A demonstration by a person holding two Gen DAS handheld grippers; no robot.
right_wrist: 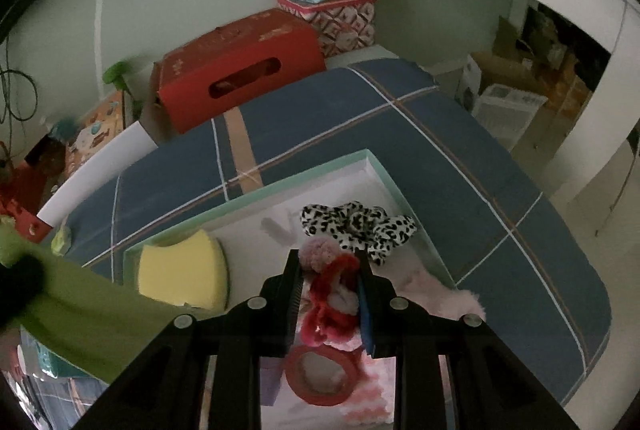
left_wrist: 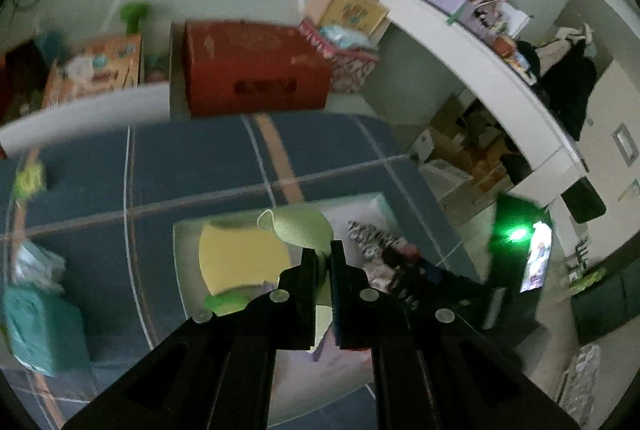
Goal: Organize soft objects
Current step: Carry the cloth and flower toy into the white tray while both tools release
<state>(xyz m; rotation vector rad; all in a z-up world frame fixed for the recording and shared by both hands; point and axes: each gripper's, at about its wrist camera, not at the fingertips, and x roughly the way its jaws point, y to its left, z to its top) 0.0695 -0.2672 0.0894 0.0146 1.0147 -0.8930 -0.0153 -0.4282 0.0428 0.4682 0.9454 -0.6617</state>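
Left wrist view: left gripper (left_wrist: 323,262) is clamped tight on a green cloth (left_wrist: 298,228) above the tray (left_wrist: 182,254). Right gripper (right_wrist: 329,272), jaws narrow, pinches a red fluffy toy (right_wrist: 334,294) over that tray beside the yellow sponge (right_wrist: 182,272).

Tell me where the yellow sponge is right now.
The yellow sponge lies in the left part of the white tray on the blue bedspread, left of the leopard-print scrunchie in the right wrist view.
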